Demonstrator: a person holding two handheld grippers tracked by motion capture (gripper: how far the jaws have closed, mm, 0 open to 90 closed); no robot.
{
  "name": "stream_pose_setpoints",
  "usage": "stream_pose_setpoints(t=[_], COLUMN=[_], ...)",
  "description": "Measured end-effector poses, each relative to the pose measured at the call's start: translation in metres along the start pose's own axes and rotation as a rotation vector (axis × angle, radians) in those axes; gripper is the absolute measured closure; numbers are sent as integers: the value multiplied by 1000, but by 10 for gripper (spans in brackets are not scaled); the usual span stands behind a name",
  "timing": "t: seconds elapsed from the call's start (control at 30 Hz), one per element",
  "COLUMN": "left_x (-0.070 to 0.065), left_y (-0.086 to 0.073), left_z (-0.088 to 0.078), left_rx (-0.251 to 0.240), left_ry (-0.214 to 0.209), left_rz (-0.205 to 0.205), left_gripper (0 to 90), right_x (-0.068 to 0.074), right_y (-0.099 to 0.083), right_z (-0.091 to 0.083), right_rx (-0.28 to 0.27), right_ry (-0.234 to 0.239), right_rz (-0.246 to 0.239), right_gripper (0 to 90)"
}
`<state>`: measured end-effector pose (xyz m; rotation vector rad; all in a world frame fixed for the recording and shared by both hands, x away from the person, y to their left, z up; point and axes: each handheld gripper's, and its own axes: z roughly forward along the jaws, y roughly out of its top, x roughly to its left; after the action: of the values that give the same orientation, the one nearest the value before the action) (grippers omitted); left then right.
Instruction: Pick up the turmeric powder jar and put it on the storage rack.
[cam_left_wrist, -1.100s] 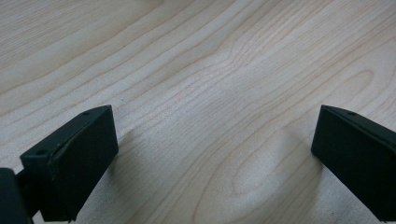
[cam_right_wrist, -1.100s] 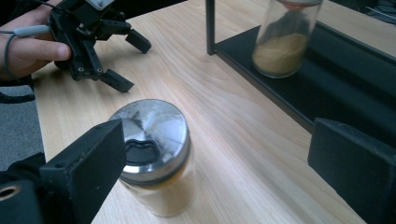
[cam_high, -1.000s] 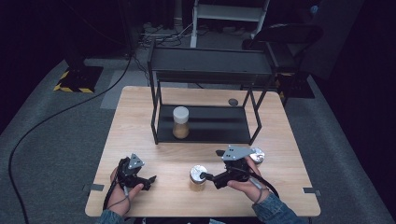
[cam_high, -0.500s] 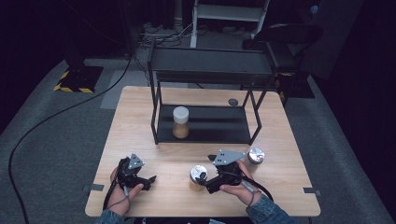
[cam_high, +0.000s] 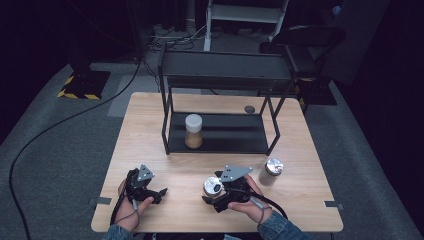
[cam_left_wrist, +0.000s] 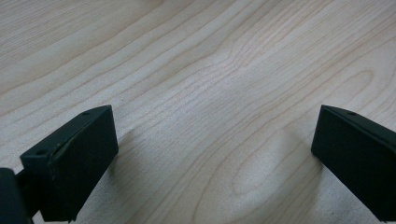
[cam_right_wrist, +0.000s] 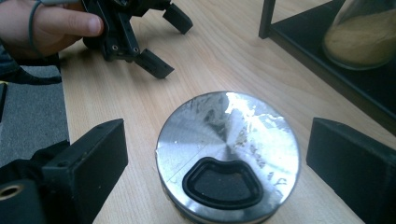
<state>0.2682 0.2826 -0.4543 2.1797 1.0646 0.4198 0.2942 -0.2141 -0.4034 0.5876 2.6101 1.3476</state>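
Nearest, at the front edge of the desk (cam_high: 190, 165): left tool (cam_left_wrist: 210, 154) in the left hand (cam_high: 127, 197), low over bare wood. Jaws spread wide, nothing between them, nothing held. Pointed toward the middle of the desk in the high view.

Just to its right: right tool (cam_high: 212, 190) in the right hand (cam_high: 252, 202), jaws wide, one on either side of the metal-lidded canister (cam_right_wrist: 228, 140). Gap of bare wood on both sides in the right gripper view; pads not touching, no grip. Jaws just now narrowing a little, canister between them. Canister upright on the desk, near the front edge, slightly right of centre, well apart from the left tool. Lid of brushed metal, scuffed, with a black-rimmed curved opening on the side nearest the camera.

Next out, to the right: second canister (cam_high: 273, 171), same shiny lid, upright, near the right hand but apart from it.

Further back, mid-desk: black rack (cam_high: 225, 75), two levels. On the lower shelf, toward its left end: jar (cam_high: 193, 131) with white cap, tan powder inside, upright. Upper shelf dark; contents not discernible.

By the rack's right rear leg: small dark disc (cam_high: 249, 109) flat on the wood; kind not discernible.

Beyond the desk: grey floor (cam_high: 60, 165), black cable (cam_high: 45, 135) curving across it at left, yellow-and-black striped plate (cam_high: 80, 85) at far left.
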Motion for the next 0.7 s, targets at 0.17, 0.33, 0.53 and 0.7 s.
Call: stream_pose_setpoints(t=[0.17,0.33,0.53,0.7], left_x=[0,0,0,0], left_y=[0,0,0,0], left_z=[0,0,0,0], left_rx=[0,0,0,0], left_ry=[0,0,0,1], left_rz=[0,0,0,0], left_gripper=[4,4,4,4], right_x=[0,0,5,6], right_y=[-1,-2,-1,0], right_z=[8,16,20,19], right_rx=[26,64,96,98], right_ry=[-2,-7,-30,-39], right_rz=[-4,-9,-32,-40], right_gripper=[94,152,306,313])
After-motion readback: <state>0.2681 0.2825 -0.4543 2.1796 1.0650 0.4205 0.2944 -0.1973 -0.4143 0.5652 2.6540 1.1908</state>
